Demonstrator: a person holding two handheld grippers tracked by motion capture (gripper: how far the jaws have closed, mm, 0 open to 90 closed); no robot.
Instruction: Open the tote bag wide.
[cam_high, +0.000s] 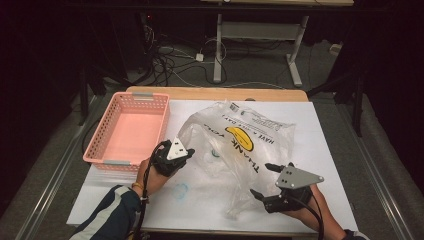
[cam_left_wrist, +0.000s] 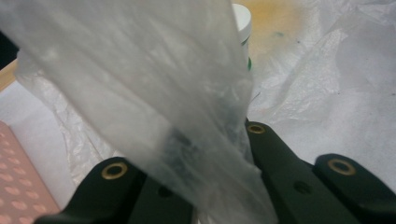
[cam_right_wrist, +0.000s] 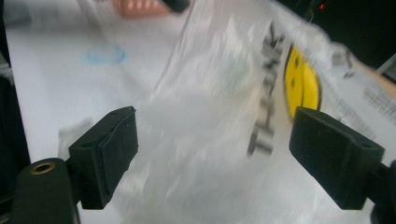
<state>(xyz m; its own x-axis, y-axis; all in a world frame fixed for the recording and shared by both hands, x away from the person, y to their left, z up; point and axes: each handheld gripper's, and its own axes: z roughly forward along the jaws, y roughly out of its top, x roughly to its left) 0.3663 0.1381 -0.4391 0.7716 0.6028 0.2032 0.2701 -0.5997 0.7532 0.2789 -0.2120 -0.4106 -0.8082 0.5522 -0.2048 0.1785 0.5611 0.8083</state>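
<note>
A crumpled clear plastic bag (cam_high: 235, 145) with a yellow smiley face (cam_high: 240, 137) and black "THANK YOU" print lies on the white-covered table (cam_high: 320, 130). My left gripper (cam_high: 189, 152) is at the bag's left edge, shut on a fold of the film. In the left gripper view that film (cam_left_wrist: 154, 93) rises from between my closed jaws, my left gripper (cam_left_wrist: 201, 154) half hidden under it. A white-capped small item (cam_left_wrist: 242, 21) sits behind the film. My right gripper (cam_high: 261, 179) stands open at the bag's lower right. In the right gripper view the bag (cam_right_wrist: 224, 93) lies beyond the gripper (cam_right_wrist: 212, 154), untouched by its pads.
A pink perforated basket (cam_high: 100, 145) stands empty at the table's left side, close to my left hand. A blue ring mark (cam_high: 180, 190) sits on the white cover near the front edge. Dark floor, cables and a desk frame (cam_high: 218, 55) lie beyond the table.
</note>
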